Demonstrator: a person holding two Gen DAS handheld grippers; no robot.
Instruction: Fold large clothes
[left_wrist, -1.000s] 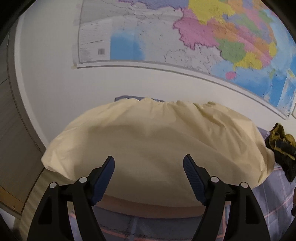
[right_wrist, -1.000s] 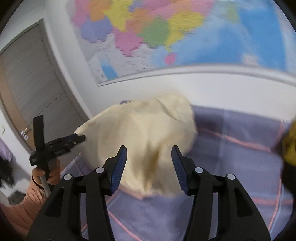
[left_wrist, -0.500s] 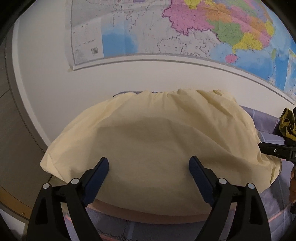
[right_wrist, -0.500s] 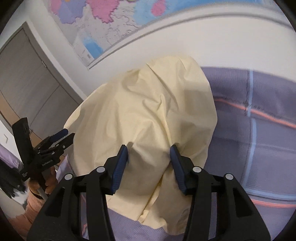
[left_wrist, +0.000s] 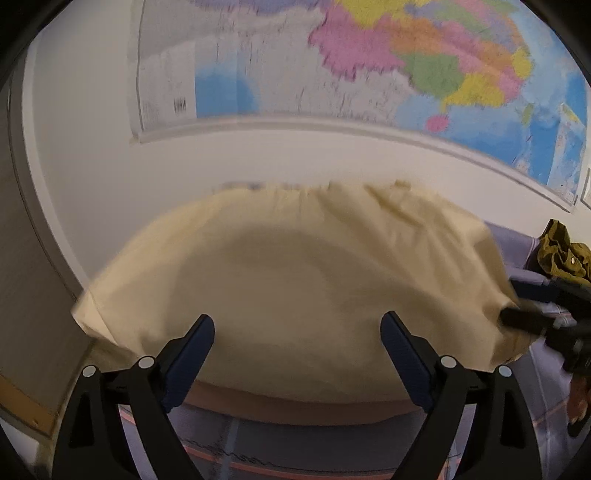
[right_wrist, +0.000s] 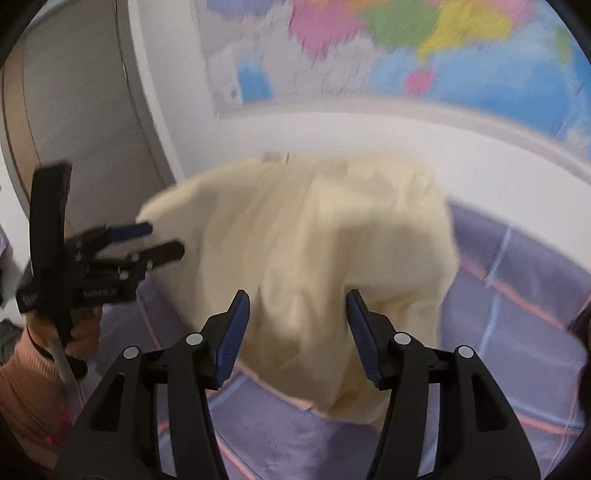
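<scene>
A large pale yellow garment (left_wrist: 295, 280) lies spread on the bed, its far edge near the wall. My left gripper (left_wrist: 297, 332) hovers over its near edge; the jaws are opening wide and nothing is between them. In the right wrist view the same garment (right_wrist: 314, 240) shows a folded-over right side. My right gripper (right_wrist: 297, 314) sits low over its near right part with the jaws opening; cloth lies beneath the gap, not pinched. The left gripper (right_wrist: 164, 240) shows at the garment's left edge, the blurred right gripper (left_wrist: 517, 317) at its right edge.
The bed has a purple checked sheet (right_wrist: 517, 295) with pink lines. A crumpled olive-green garment (left_wrist: 561, 254) lies on it at the far right. A coloured map (left_wrist: 369, 66) hangs on the white wall behind. A grey door panel (right_wrist: 74, 110) stands to the left.
The left jaws have spread wider. The right gripper dropped towards the garment's right part, and its view rolled back to level. The right gripper now shows further into the left wrist view.
</scene>
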